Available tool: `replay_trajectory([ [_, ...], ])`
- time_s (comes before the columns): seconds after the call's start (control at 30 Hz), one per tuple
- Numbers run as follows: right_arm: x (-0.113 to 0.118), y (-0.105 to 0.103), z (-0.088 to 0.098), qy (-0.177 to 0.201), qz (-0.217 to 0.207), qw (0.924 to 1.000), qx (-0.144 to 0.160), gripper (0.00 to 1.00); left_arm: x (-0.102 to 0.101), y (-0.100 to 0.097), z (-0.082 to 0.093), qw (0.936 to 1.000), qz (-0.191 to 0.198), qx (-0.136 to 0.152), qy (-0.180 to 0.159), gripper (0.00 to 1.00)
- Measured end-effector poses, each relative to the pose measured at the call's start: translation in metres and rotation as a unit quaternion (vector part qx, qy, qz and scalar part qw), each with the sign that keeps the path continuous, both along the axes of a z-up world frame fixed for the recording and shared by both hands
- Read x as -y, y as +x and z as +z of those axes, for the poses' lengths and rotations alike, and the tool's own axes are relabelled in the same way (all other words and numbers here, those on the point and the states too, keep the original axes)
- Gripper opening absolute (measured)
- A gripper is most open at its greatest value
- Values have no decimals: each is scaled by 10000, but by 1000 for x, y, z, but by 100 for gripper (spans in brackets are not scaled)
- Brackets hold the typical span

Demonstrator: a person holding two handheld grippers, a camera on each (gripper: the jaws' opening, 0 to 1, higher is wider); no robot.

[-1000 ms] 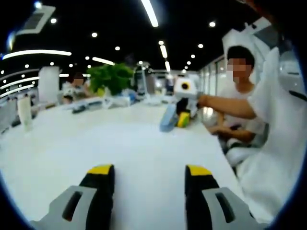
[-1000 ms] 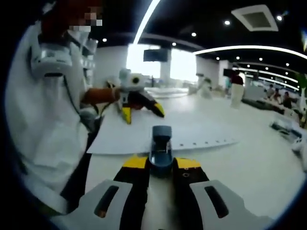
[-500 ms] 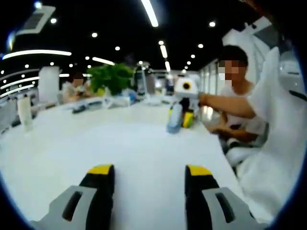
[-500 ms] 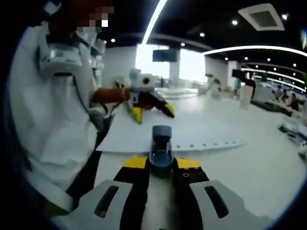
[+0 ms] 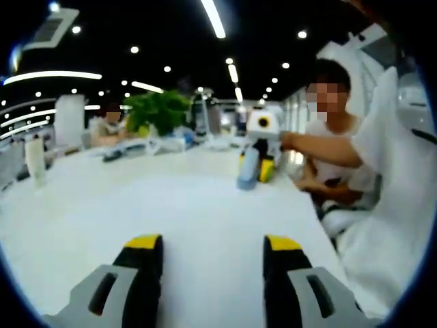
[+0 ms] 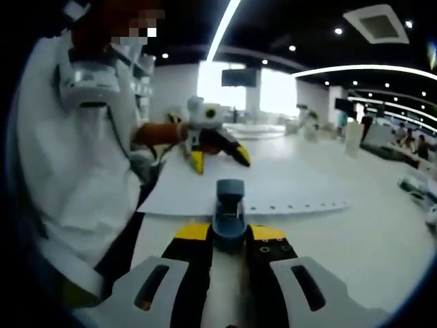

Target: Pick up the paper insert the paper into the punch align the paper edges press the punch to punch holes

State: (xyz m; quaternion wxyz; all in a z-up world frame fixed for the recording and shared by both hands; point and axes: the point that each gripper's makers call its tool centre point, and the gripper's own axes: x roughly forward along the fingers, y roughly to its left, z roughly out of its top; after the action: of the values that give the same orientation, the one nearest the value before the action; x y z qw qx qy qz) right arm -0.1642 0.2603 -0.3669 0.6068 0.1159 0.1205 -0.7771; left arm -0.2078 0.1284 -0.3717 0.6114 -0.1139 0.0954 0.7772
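Observation:
A white paper sheet (image 6: 225, 184) lies flat on the white table (image 6: 355, 239), with a row of small holes (image 6: 293, 203) along its near edge. My right gripper (image 6: 230, 232) is shut on a blue-grey hole punch (image 6: 230, 208), which stands just in front of that edge. In the left gripper view the same punch (image 5: 248, 168) hangs upright in the right gripper (image 5: 257, 169) above the far table. My left gripper (image 5: 213, 244) is open with nothing between its yellow-tipped fingers. It rests at the sheet's far side (image 6: 218, 158).
The person holding the grippers wears white (image 6: 75, 171). Another person (image 5: 334, 137) sits at the table's right side. A green plant (image 5: 158, 109), a white bottle (image 5: 35, 158) and small clutter line the far edge. More items (image 6: 416, 184) sit at the right.
The punch in my right gripper went from tilted to upright and moved slightly right in the left gripper view. My left gripper stayed still and open.

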Motion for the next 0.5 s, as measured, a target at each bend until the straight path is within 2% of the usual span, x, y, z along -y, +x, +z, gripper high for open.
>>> replay_trajectory([
  [0.5, 1, -2, -1, -14, 45, 9999, 92, 23, 0, 0, 0, 10000, 3, -1, 2, 60],
])
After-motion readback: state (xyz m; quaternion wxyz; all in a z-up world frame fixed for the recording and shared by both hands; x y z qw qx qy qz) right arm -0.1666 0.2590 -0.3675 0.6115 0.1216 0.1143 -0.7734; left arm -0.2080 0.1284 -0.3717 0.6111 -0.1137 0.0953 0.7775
